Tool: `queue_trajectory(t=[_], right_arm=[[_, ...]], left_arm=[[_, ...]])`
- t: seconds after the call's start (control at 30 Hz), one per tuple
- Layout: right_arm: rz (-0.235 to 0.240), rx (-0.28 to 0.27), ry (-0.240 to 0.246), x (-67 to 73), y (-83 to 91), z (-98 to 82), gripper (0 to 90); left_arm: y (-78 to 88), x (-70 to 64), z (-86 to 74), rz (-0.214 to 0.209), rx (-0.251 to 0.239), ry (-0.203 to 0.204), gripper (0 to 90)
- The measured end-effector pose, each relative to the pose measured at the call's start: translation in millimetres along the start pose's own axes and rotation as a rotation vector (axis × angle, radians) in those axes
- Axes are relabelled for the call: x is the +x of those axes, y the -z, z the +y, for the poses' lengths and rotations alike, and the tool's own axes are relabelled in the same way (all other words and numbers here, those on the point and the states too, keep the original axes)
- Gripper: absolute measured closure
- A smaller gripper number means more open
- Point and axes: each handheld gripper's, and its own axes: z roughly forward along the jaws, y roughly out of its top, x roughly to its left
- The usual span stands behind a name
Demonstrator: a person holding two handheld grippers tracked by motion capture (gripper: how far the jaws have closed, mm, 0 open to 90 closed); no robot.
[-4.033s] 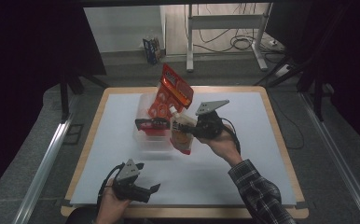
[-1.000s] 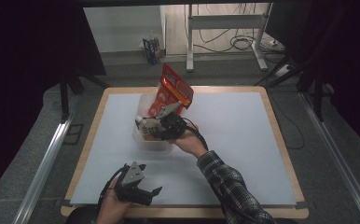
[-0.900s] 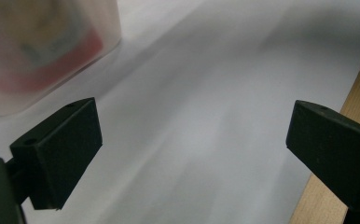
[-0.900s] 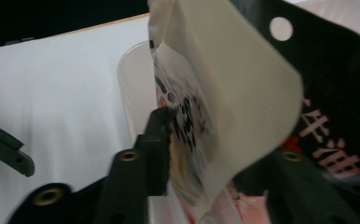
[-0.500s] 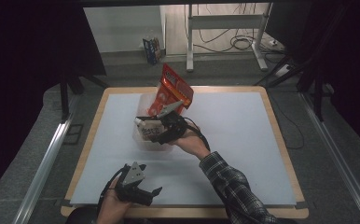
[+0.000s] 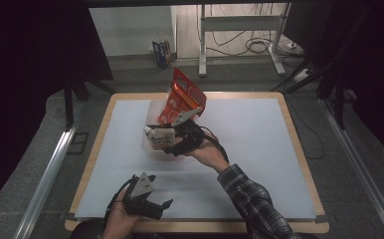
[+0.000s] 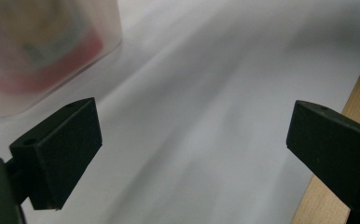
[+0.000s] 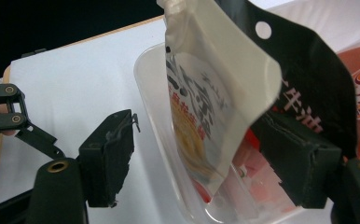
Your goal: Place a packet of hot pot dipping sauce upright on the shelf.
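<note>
A clear plastic container stands on the white table mat, with a red snack bag propped upright at its far end. My right gripper is at the container's near side. Its jaws have just been opening. A white and black pouch stands between them in the container, leaning on the right-hand jaw and apart from the left-hand one. The pouch looks pale from above. My left gripper rests open near the table's front edge, with nothing between its jaws.
The white mat covers a wooden-edged table. The blurred container lies ahead of the left gripper, with the wooden edge to its right. The left gripper is at the left edge of the right gripper view. Beyond the table stand a metal frame and cables.
The right gripper carried the pouch from the container's right side to over it and lowered it in. Over the last second its hand barely shifted. The left gripper stayed put.
</note>
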Motion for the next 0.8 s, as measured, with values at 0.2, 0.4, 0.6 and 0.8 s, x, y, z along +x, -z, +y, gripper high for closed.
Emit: queue_trajectory(t=[0.2, 0.4, 0.6, 0.8], right_arm=[[-0.013, -0.007, 0.008, 2.1, 3.1, -4.3, 21.1], [-0.044, -0.004, 0.011, 3.7, 7.0, -8.3, 16.9], [-0.061, -0.007, 0.013, 3.9, 11.8, -13.1, 14.8], [-0.084, -0.004, 0.022, 7.1, 14.8, -17.8, 11.9]], left_arm=[[0.7, 0.3, 0.4, -0.010, -0.006, 0.016, 3.1], [1.6, 0.9, 0.7, -0.019, -0.012, 0.025, 3.1], [1.5, 0.6, 0.8, -0.025, -0.020, 0.032, 3.0], [1.4, 0.2, 1.0, -0.023, -0.018, 0.028, 2.9]])
